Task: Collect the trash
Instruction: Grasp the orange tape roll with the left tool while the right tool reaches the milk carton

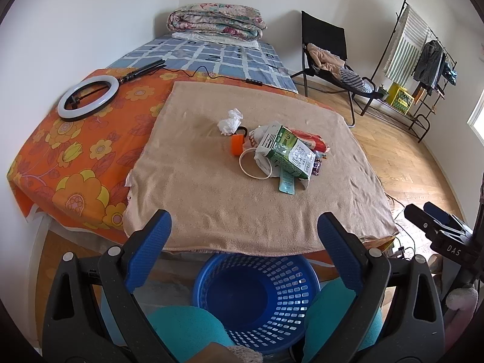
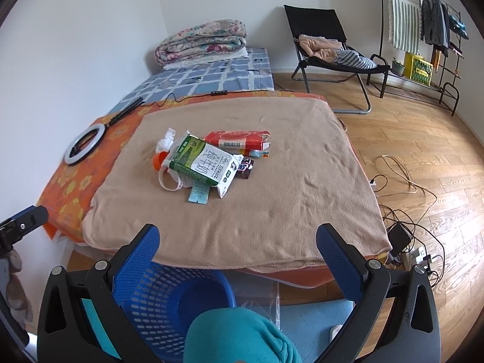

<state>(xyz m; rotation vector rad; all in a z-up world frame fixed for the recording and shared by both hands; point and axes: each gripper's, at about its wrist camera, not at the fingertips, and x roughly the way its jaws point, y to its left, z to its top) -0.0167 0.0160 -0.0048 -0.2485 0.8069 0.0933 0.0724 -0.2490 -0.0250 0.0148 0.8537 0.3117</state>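
A pile of trash lies on a tan towel (image 1: 242, 205) on the bed: a green and white milk carton (image 1: 286, 154) (image 2: 201, 163), a red box (image 2: 237, 142), a crumpled white tissue (image 1: 230, 122), an orange piece (image 1: 238, 145), a white ring (image 1: 254, 166) and a dark candy wrapper (image 2: 245, 168). A blue mesh basket (image 1: 257, 296) (image 2: 169, 299) stands on the floor below the bed's near edge. My left gripper (image 1: 243, 230) is open and empty above the basket. My right gripper (image 2: 239, 242) is open and empty at the towel's near edge.
A ring light (image 1: 87, 99) with a cable lies on the orange flowered sheet (image 1: 75, 163). A folded quilt (image 1: 216, 21) sits at the bed's far end. A black chair (image 2: 326, 45) with clothes, a clothes rack (image 2: 423, 30) and floor cables (image 2: 405, 211) are to the right.
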